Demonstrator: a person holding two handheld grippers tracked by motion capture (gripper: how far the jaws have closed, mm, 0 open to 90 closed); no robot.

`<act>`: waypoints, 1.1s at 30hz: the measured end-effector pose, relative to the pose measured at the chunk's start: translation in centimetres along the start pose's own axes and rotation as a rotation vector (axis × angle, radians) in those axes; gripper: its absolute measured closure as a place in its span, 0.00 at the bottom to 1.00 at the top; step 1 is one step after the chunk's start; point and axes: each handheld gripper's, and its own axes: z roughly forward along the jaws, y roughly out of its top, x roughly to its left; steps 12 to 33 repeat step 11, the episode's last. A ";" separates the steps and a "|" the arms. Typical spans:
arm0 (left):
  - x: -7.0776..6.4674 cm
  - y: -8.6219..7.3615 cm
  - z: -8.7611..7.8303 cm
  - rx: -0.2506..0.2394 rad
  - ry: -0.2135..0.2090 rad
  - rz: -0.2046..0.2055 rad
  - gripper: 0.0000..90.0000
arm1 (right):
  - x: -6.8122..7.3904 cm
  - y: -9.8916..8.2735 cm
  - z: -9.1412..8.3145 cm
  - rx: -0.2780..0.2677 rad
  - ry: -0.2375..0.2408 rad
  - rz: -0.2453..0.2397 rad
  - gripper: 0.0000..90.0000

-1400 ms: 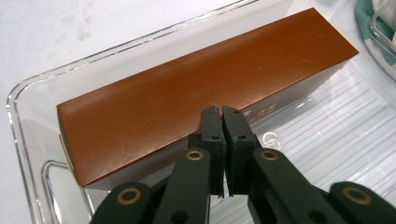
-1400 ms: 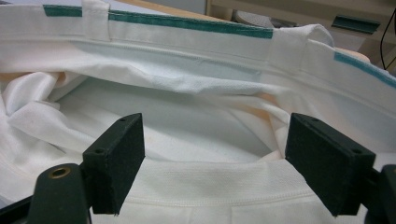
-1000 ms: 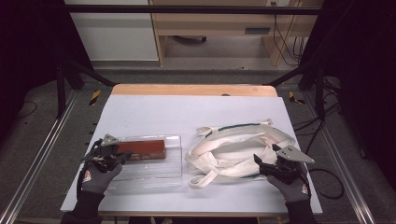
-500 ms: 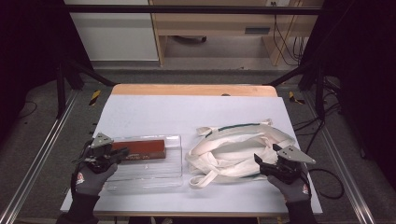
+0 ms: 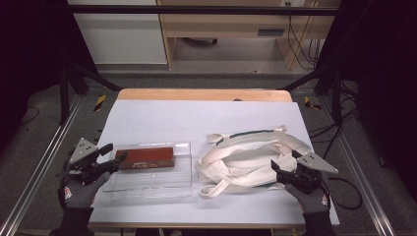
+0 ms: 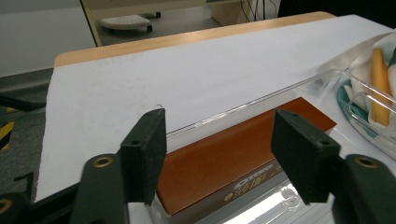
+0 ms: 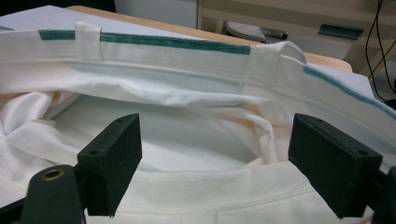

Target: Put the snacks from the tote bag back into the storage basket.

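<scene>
Inspection of the high view: the left gripper (image 5: 112,156) is found drawn back from the clear tray (image 5: 183,183) toward the table's left edge, where a second ago it reached in over the brown box (image 5: 146,158). Its jaws have just been opening and are now spread, with nothing between them; the tips stand just off the box's left end. The box is seen lying flat in the tray's far half, in the same place as before. The tray rests on the white table cover (image 5: 162,118), left of centre. The right gripper (image 5: 277,169) is held where it was, at the right rim of the white tote bag (image 5: 246,157), which lies crumpled just right of the tray, its shape unchanged.

Left gripper view: the two black pads (image 6: 144,161) are seen well apart, clear of any surface. The brown box (image 6: 233,158) is observed beyond and below them, inside the clear tray (image 6: 261,95), whose thin far wall runs along the box's far side. Printed lettering is noted on the box's near face but cannot be read. At the right edge, part of the bag (image 6: 362,77) is visible through the tray's wall, together with an orange shape (image 6: 380,84) that cannot be identified.

Right gripper view: the jaws are spread wide, pads (image 7: 112,161) untouched by cloth so far as can be told. Between and beyond them the tote bag (image 7: 177,102) is seen with its mouth open, a green band (image 7: 163,41) running along its upper hem. Contents of the bag cannot be made out.
</scene>
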 end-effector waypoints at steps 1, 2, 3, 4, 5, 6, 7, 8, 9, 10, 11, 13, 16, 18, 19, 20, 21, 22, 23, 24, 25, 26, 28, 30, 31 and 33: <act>0.3 -0.1 -0.1 -0.007 -0.002 -0.006 0.37 | -0.1 0.0 0.0 0.000 -0.004 0.000 0.20; 0.6 -0.3 -0.3 -0.015 -0.001 -0.017 0.35 | -0.1 0.0 -0.1 0.000 -0.006 0.005 0.20; 0.9 -0.4 -0.4 -0.019 0.004 -0.026 0.34 | -0.2 0.0 -0.1 -0.002 -0.008 0.005 0.19; 1.2 -0.5 -0.6 -0.022 0.009 -0.028 0.33 | -0.2 0.0 -0.1 -0.003 -0.012 0.007 0.19; 1.5 -0.6 -0.7 -0.024 0.013 -0.030 0.32 | -0.3 0.0 -0.2 -0.005 -0.013 0.010 0.19; 1.8 -0.7 -0.8 -0.024 0.019 -0.036 0.32 | -0.4 0.0 -0.2 -0.006 -0.018 0.010 0.19; 2.2 -0.9 -0.9 -0.027 0.029 -0.046 0.32 | -0.4 0.0 -0.2 -0.007 -0.021 0.011 0.19; 2.4 -1.0 -1.0 -0.032 0.034 -0.052 0.32 | -0.5 0.0 -0.3 -0.010 -0.024 0.015 0.19; 2.6 -1.1 -1.1 -0.033 0.040 -0.056 0.32 | -0.5 0.0 -0.3 -0.012 -0.024 0.016 0.19; 2.9 -1.2 -1.2 -0.034 0.046 -0.062 0.32 | -0.6 0.0 -0.3 -0.014 -0.023 0.019 0.19; 3.1 -1.3 -1.2 -0.037 0.053 -0.068 0.32 | -0.6 0.0 -0.3 -0.015 -0.023 0.021 0.19; 3.1 -1.3 -1.2 -0.037 0.053 -0.068 0.32 | -0.6 0.0 -0.3 -0.015 -0.023 0.021 0.19; 3.1 -1.3 -1.2 -0.037 0.053 -0.068 0.32 | -0.6 0.0 -0.3 -0.015 -0.023 0.021 0.19; 3.1 -1.3 -1.2 -0.037 0.053 -0.068 0.32 | -0.6 0.0 -0.3 -0.015 -0.023 0.021 0.19; 3.1 -1.3 -1.2 -0.037 0.053 -0.068 0.32 | -0.6 0.0 -0.3 -0.015 -0.023 0.021 0.19; 3.1 -1.3 -1.2 -0.037 0.053 -0.068 0.32 | -0.6 0.0 -0.3 -0.015 -0.023 0.021 0.19; 3.1 -1.3 -1.2 -0.037 0.053 -0.068 0.32 | -0.6 0.0 -0.3 -0.015 -0.023 0.021 0.19; 3.1 -1.3 -1.2 -0.037 0.053 -0.068 0.32 | -0.6 0.0 -0.3 -0.015 -0.023 0.021 0.19; 3.1 -1.3 -1.2 -0.037 0.053 -0.068 0.32 | -0.6 0.0 -0.3 -0.015 -0.023 0.021 0.19; 3.1 -1.3 -1.2 -0.037 0.053 -0.068 0.32 | -0.6 0.0 -0.3 -0.015 -0.023 0.021 0.19; 3.1 -1.3 -1.2 -0.037 0.053 -0.068 0.32 | -0.6 0.0 -0.3 -0.015 -0.023 0.021 0.19; 3.1 -1.3 -1.2 -0.037 0.053 -0.068 0.32 | -0.6 0.0 -0.3 -0.015 -0.023 0.021 0.19; 3.1 -1.3 -1.2 -0.037 0.053 -0.068 0.32 | -0.6 0.0 -0.3 -0.015 -0.023 0.021 0.19; 3.1 -1.3 -1.2 -0.037 0.053 -0.068 0.32 | -0.6 0.0 -0.3 -0.015 -0.023 0.021 0.19; 3.1 -1.3 -1.2 -0.037 0.053 -0.068 0.32 | -0.6 0.0 -0.3 -0.015 -0.023 0.021 0.19; 3.1 -1.3 -1.2 -0.037 0.053 -0.068 0.32 | -0.6 0.0 -0.3 -0.015 -0.023 0.021 0.19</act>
